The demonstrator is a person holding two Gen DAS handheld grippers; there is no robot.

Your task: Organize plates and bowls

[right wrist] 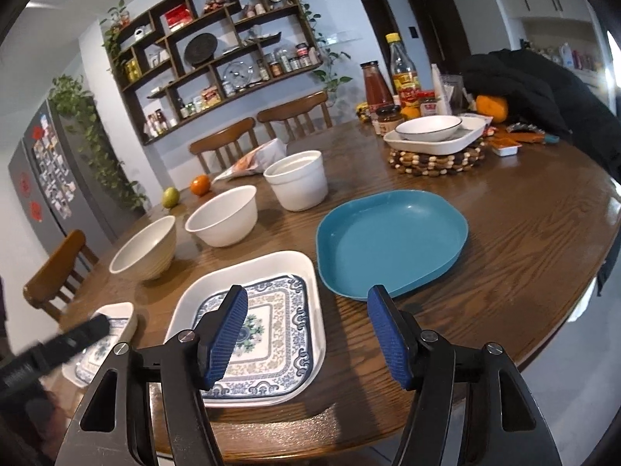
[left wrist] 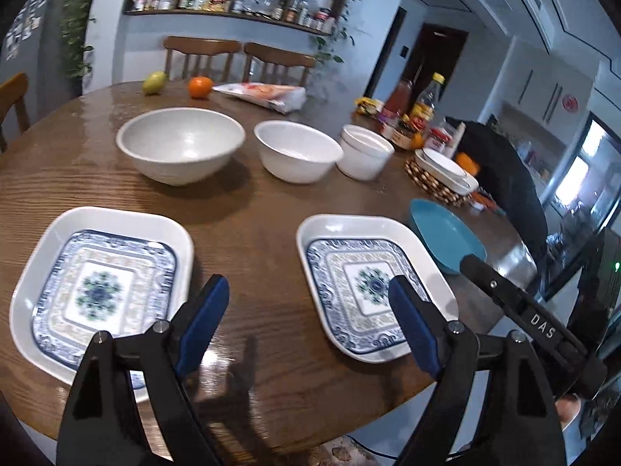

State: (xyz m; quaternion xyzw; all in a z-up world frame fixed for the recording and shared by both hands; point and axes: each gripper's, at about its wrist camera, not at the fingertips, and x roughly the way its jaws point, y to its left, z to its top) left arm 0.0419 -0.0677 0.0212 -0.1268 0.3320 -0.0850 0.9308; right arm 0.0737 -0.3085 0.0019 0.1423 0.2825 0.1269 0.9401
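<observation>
Round wooden table fills the left wrist view: two patterned square plates, one at eight o'clock partly hidden behind the left gripper, whose jaws stand wide and empty. Right wrist view: right gripper gapes empty over the other patterned plate; teal plate at one o'clock, three white bowls at eleven; the far-left plate is cut off.

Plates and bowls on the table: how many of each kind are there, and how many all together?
Patterned square plates: 2
Blue plate: 1
White bowls in the row: 3
White dishes stacked on the beaded trivet: 2, a bowl in a tray
Total: 8
</observation>
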